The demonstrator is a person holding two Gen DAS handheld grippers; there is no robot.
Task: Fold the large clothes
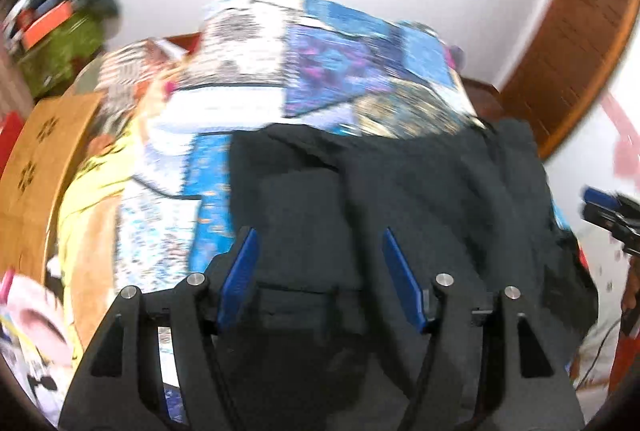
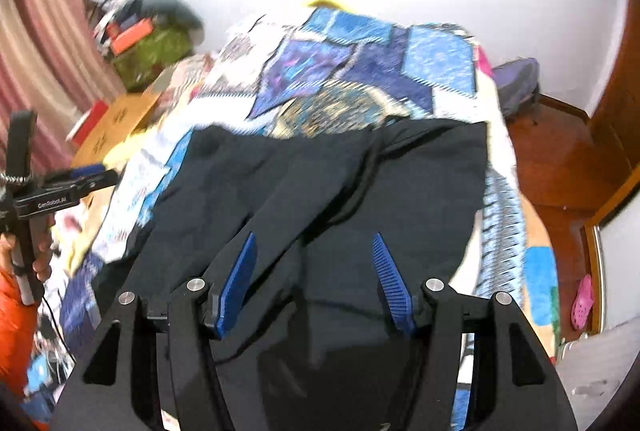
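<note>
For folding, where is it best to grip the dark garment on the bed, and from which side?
Probably the near hem of the dark garment, taken from above. It lies spread over the patchwork quilt, and both open grippers, left and right, already hang over that end.

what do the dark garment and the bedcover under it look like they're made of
Dark garment: looks like a soft matte woven or knit fabric, black or navy; it drapes in loose folds with no shine. Blur hides the weave.

Bedcover: seems a printed patchwork-style cloth, probably cotton; blue, purple and white patterned blocks meet at seam-like lines, matte surface. Real quilting or just print, I cannot tell.
</note>
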